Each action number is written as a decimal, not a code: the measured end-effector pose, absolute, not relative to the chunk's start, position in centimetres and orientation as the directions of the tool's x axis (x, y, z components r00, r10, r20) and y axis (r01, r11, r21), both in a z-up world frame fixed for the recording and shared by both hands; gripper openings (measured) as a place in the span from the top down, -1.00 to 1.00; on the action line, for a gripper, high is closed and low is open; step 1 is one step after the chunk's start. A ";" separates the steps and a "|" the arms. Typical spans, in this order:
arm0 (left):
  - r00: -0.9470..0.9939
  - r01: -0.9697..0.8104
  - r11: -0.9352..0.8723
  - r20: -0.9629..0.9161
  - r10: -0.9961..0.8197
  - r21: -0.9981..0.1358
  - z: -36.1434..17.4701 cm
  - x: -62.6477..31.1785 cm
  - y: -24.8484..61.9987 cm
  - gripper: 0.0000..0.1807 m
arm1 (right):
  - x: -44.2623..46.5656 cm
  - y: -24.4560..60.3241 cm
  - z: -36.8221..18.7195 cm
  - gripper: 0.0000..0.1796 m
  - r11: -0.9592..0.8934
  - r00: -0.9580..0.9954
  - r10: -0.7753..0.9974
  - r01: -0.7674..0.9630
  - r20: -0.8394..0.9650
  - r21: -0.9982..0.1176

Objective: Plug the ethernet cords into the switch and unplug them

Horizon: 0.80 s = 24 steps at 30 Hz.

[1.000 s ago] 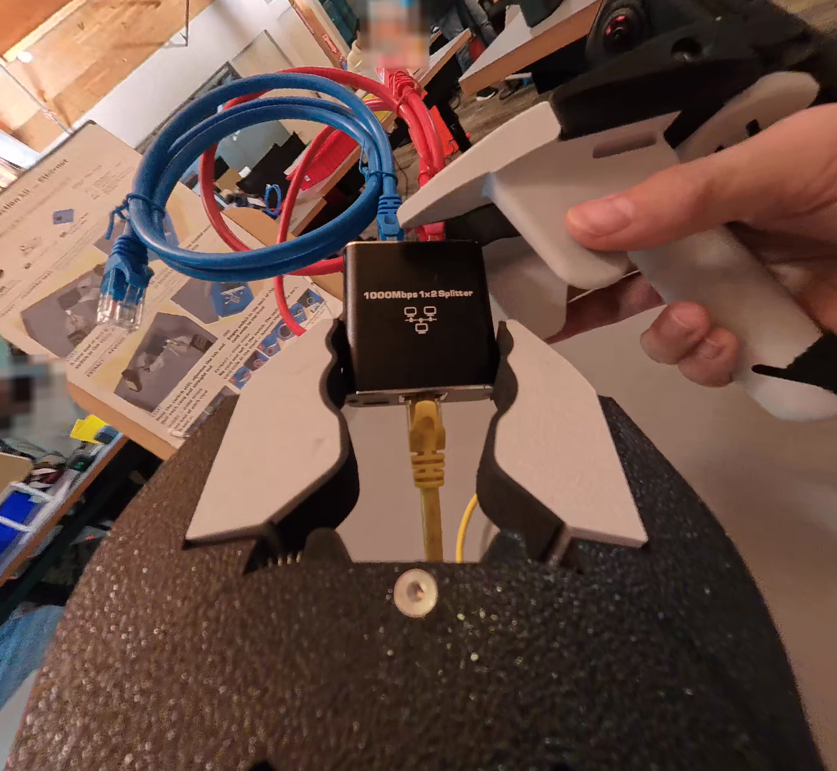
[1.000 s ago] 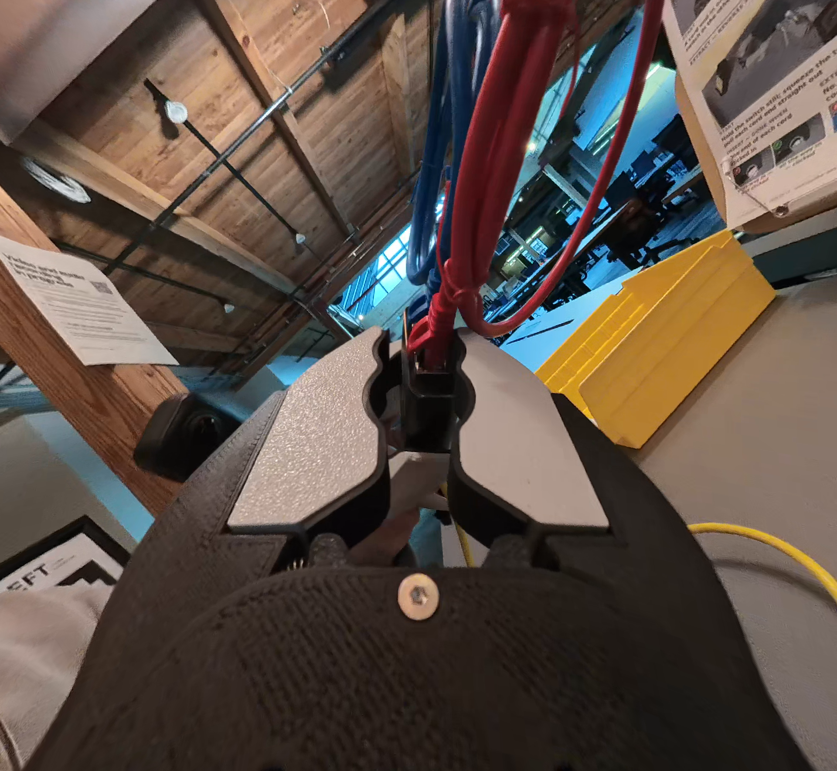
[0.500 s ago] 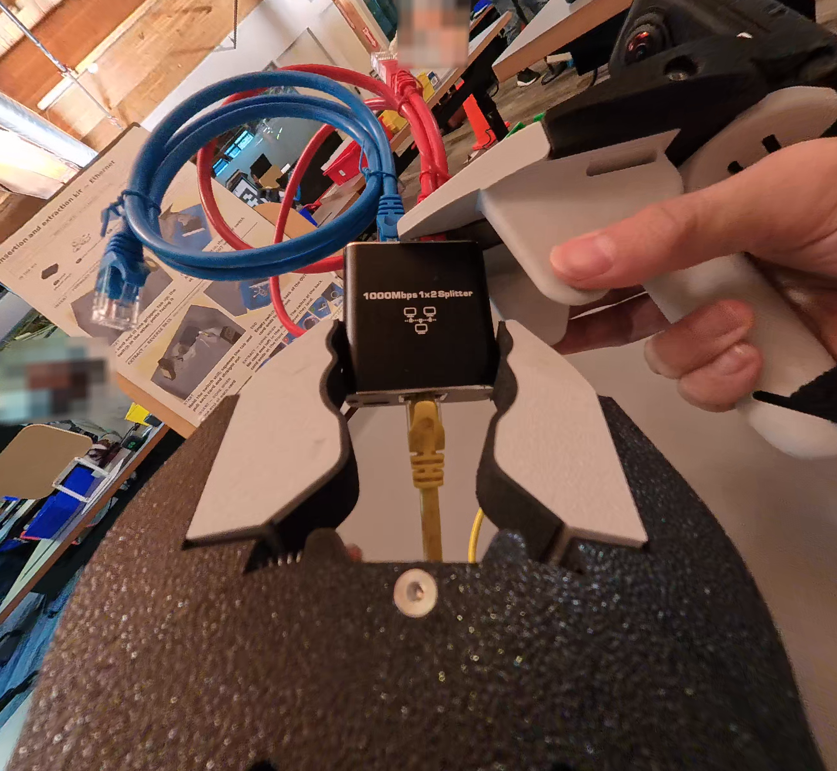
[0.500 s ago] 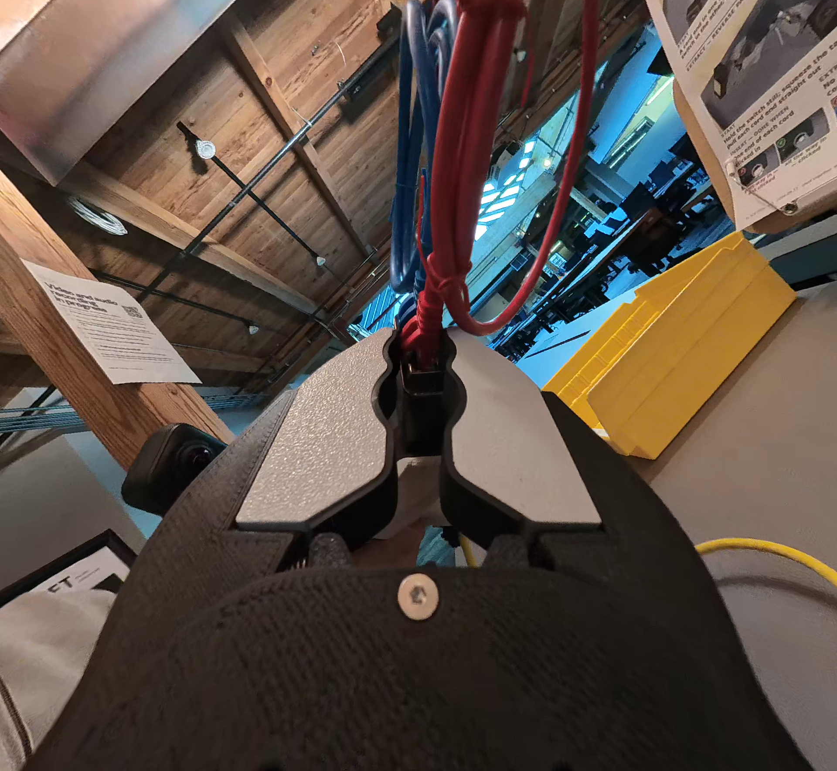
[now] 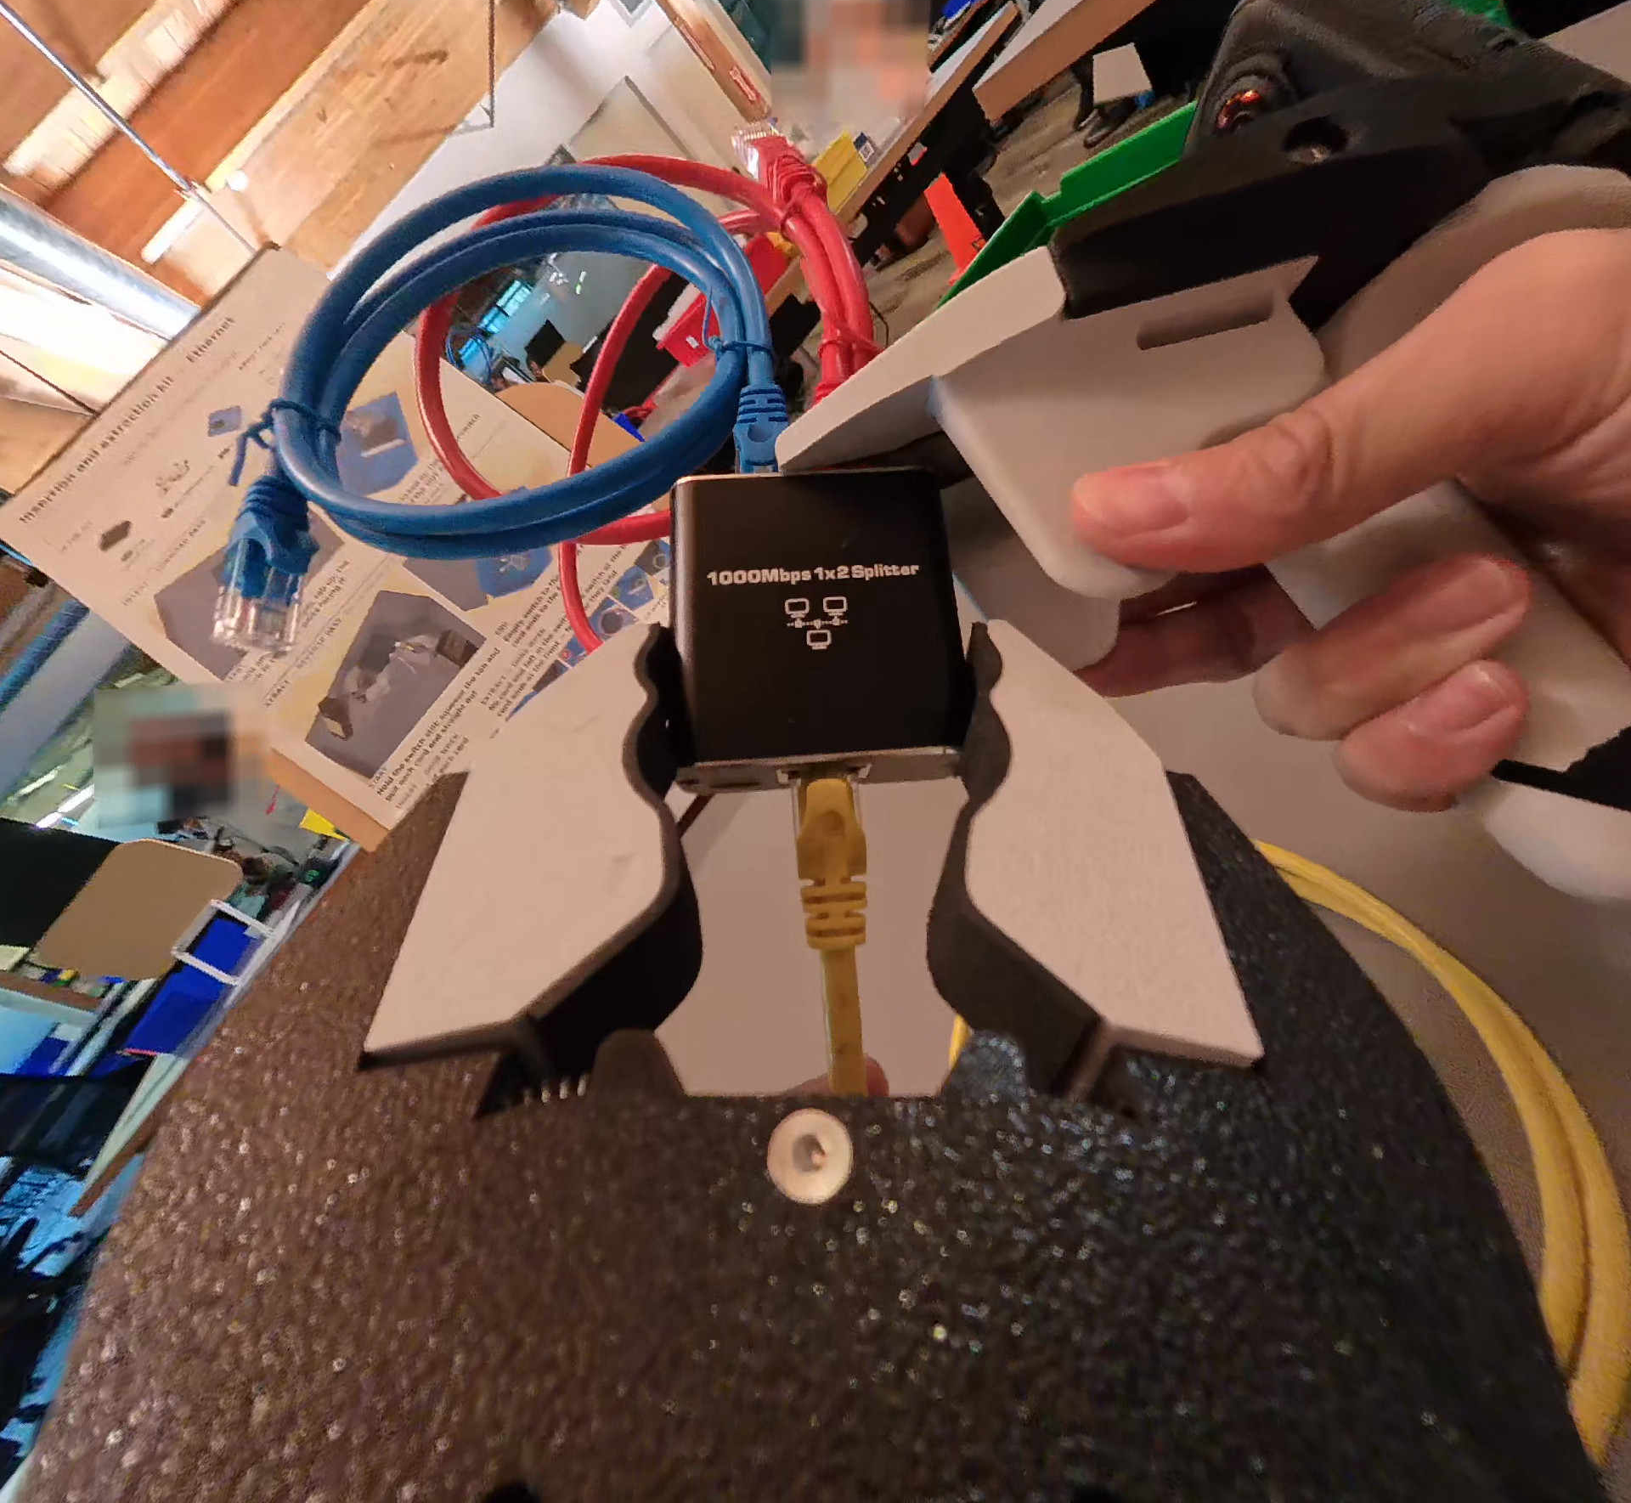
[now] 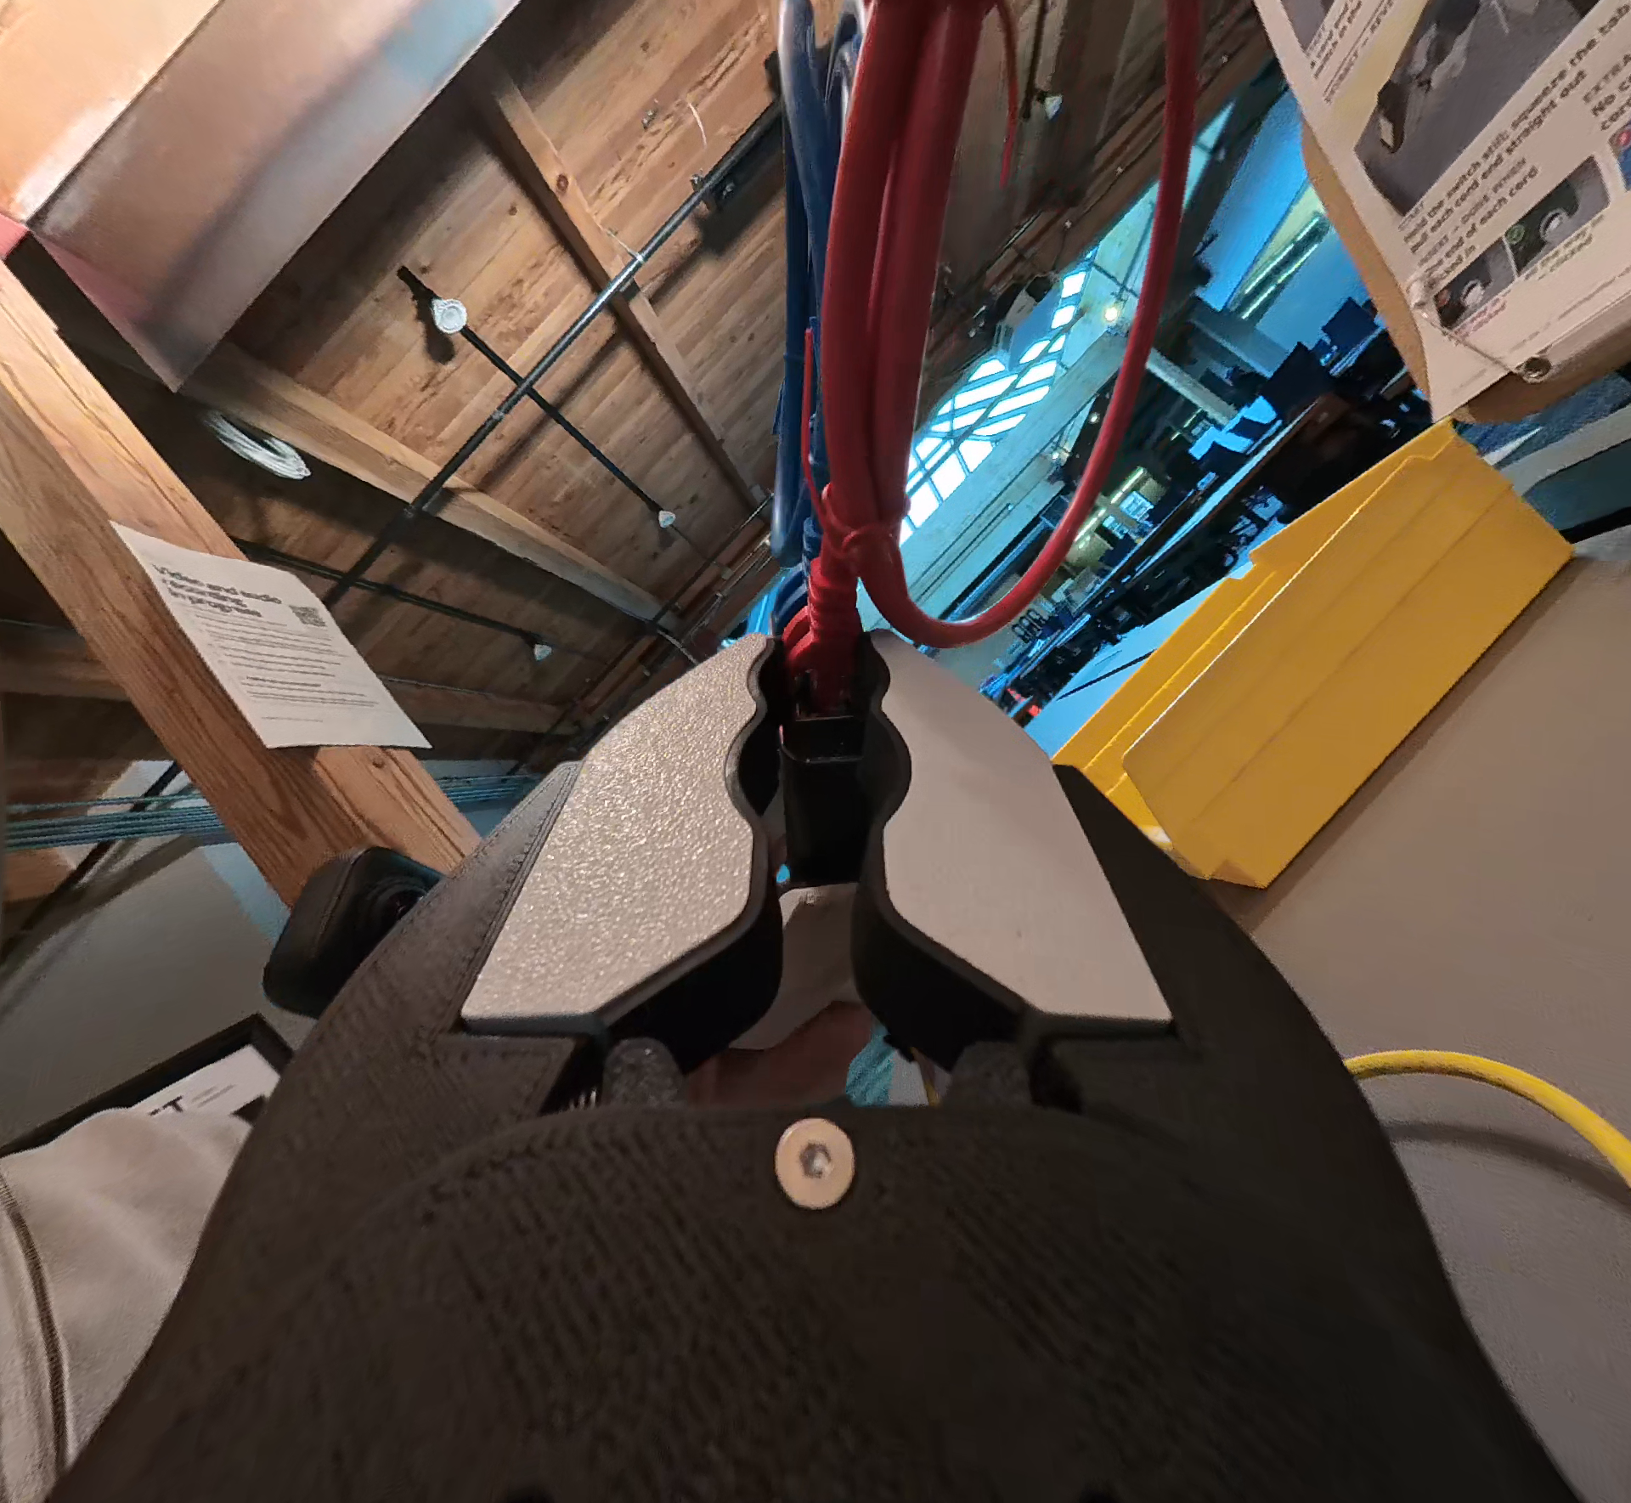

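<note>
Left gripper (image 5: 816, 666): clamped on both sides of a small black switch (image 5: 812, 622), held up off the grey table (image 5: 1456, 957).
Switch: white markings on its top face, metal-edged port side turned toward the camera.
Yellow cord (image 5: 838, 922): plugged into the near port, running back between the fingers; further loops lying on the table at right.
Blue cord (image 5: 494, 366): coiled and tied, plugged into the far side of the switch at left; free end with clear plug (image 5: 256, 587) hanging at the left of the coil.
Red cord (image 5: 821, 260): coiled behind the blue one, one free plug sticking up at the top; near end going down to the far side of the switch, hidden there by the right gripper.
Right gripper (image 6: 825, 719): closed on the red cord's plug (image 6: 825, 640) where it meets the switch, seen edge-on in the right wrist view; held by a hand (image 5: 1377, 543).
Paper sheet (image 5: 388, 666) with photos: standing behind the cords.
Yellow bin (image 6: 1324, 666): on the table to the right.
Green bin (image 5: 1103, 181): partly seen behind the right gripper.
Wooden post (image 6: 159, 578) with white notice (image 6: 265, 648): at left in the right wrist view.
</note>
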<state>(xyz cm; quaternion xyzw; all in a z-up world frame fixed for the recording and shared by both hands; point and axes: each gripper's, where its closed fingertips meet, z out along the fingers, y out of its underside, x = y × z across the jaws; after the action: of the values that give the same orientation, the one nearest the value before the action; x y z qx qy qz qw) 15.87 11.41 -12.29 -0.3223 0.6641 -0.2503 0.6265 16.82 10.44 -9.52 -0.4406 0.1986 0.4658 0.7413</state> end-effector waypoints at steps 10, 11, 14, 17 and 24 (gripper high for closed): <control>0.002 -0.078 0.541 -0.542 -0.840 -0.838 -13.2 16.4 11.1 0.31 | 17.2 10.5 -10.2 0.83 0.171 0.647 0.424 -0.745 -0.634 -0.645; 0.024 -0.076 0.575 -0.578 -0.816 -0.815 -13.1 16.3 11.1 0.31 | 17.2 10.4 -10.1 0.83 0.157 0.610 0.455 -0.772 -0.649 -0.616; 0.068 -0.073 0.647 -0.651 -0.756 -0.759 -13.0 16.1 11.3 0.31 | 16.9 10.4 -10.2 0.83 0.140 0.608 0.463 -0.769 -0.645 -0.624; 0.017 -0.067 0.539 -0.542 -0.841 -0.839 -13.8 16.1 11.3 0.31 | 16.9 10.8 -11.0 0.82 0.130 0.674 0.400 -0.712 -0.621 -0.690; 0.019 -0.082 0.605 -0.608 -0.793 -0.792 -13.6 16.2 11.4 0.30 | 16.8 10.5 -10.5 0.83 0.138 0.709 0.393 -0.675 -0.585 -0.725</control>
<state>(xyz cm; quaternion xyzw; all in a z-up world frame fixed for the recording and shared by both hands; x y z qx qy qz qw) 16.18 11.44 -13.60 -0.3418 0.6404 -0.2839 0.6265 16.82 10.47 -10.48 -0.5495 0.1281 0.3592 0.7434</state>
